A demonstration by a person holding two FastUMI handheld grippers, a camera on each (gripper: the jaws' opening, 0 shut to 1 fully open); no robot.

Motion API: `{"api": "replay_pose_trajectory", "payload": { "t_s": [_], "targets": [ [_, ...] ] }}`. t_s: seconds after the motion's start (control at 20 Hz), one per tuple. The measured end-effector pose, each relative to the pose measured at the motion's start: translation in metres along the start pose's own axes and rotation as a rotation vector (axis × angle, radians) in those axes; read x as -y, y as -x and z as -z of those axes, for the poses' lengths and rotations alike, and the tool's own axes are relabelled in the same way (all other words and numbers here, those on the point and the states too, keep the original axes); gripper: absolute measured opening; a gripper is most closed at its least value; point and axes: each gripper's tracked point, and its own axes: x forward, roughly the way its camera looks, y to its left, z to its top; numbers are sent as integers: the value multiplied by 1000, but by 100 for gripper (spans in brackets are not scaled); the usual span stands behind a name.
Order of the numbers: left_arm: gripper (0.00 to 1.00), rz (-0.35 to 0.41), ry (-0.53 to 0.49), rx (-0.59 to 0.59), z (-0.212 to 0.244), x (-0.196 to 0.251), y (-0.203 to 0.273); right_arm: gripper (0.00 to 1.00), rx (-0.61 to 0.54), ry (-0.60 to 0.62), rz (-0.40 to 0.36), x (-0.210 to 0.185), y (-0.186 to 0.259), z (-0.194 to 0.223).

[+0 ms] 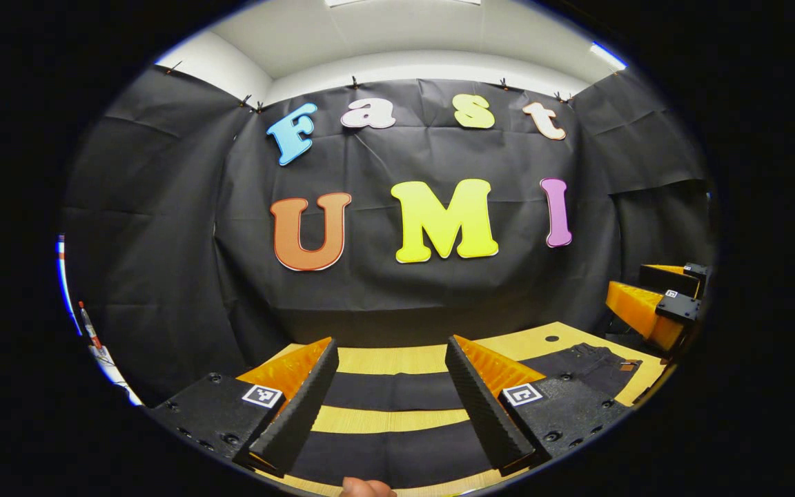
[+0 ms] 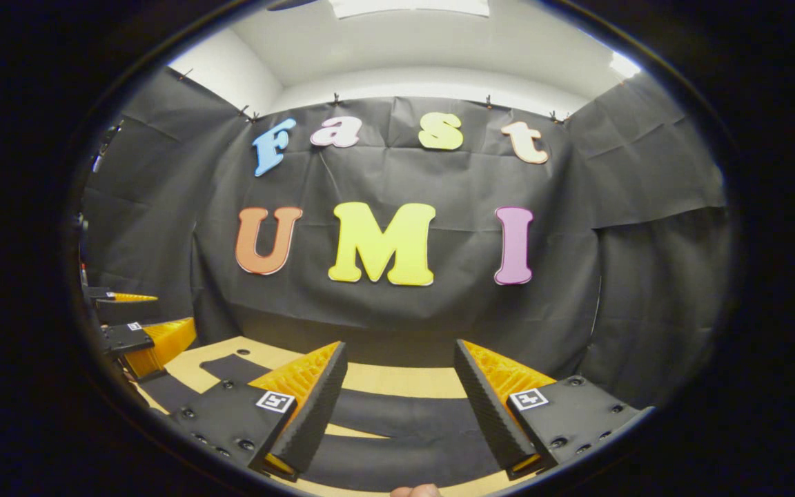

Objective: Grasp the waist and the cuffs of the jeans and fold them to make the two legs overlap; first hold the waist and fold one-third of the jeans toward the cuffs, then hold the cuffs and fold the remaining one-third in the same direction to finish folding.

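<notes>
Left gripper view shows the left tool [image 1: 392, 397] with its fingers spread wide and holding nothing, hovering above the dark denim jeans [image 1: 397, 390], whose two legs lie apart as dark bands across the pale wooden worktop [image 1: 397, 359]. The waist end [image 1: 594, 362] sits toward 3 o'clock, close under the right tool [image 1: 666, 304] seen there. Right gripper view has the right tool [image 2: 401, 400] equally released over the legs, the left tool [image 2: 139, 331] showing at 9 o'clock.

The step in hand looks like the first grasp: each tool should drop low, pinch only the near edge of the cloth at waist and cuff (one layer, not both legs), then carry it over evenly.

The worktop's far edge runs close beneath the black cloth wall [image 1: 397, 276] at 12 o'clock, so room lies chiefly sideways and upward.
</notes>
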Motion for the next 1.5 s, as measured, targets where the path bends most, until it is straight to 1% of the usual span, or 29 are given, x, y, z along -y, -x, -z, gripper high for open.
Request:
{"api": "replay_pose_trajectory", "payload": {
  "t_s": [0.05,0.1,0.15,0.2,0.25,0.3,0.35,0.5,0.65,0.8,0.9,1.0,1.05,1.1,1.15,1.2,1.3,1.35,1.4,1.5],
  "targets": [
    [100,-1,-1,1,-1,0,1,92,0,2,-2,-1,1,0],
    [100,-3,-4,5,-2,-1,1,96,0,4,-4,-1,2,0],
    [100,-3,-4,4,-2,-2,1,96,-5,6,-5,-2,2,1],
    [100,-6,-2,2,-1,-3,1,92,-11,6,-8,-4,2,3],
    [100,-7,0,-3,2,-2,0,92,-13,7,-9,-5,2,4],
    [100,-8,3,-7,3,-3,0,100,-14,9,-10,-5,2,3],
    [100,-13,6,-9,3,-4,1,92,-15,10,-11,-7,2,3],
    [100,-17,19,-34,12,-8,2,96,-25,11,-12,-10,3,7],
    [100,-41,103,-131,40,-27,10,96,-49,10,-15,-13,3,17],
    [100,-116,196,-243,75,-58,23,96,-83,15,-8,-11,2,30],
    [100,-167,284,-337,106,-81,32,96,-107,6,-6,-11,2,39],
    [98,-213,413,-429,138,-100,43,96,-130,-4,-4,-12,-2,47],
    [98,-234,506,-483,155,-105,47,96,-138,-7,-4,-14,-4,50],
    [99,-255,620,-530,171,-111,49,92,-144,-7,-3,-15,-6,51],
    [99,-286,742,-570,186,-115,56,92,-147,-2,-5,-17,-8,53],
    [99,-348,880,-623,200,-123,69,92,-154,7,-7,-19,-11,56],
    [99,-399,994,-660,214,-137,87,92,-160,11,-9,-22,-15,58],
    [99,-409,1044,-676,219,-138,94,92,-163,13,-10,-24,-18,59],
    [99,-415,1090,-695,225,-138,96,96,-165,16,-11,-27,-21,60],
    [99,-434,1145,-727,234,-138,100,96,-170,25,-15,-31,-26,61]
  ]
}}
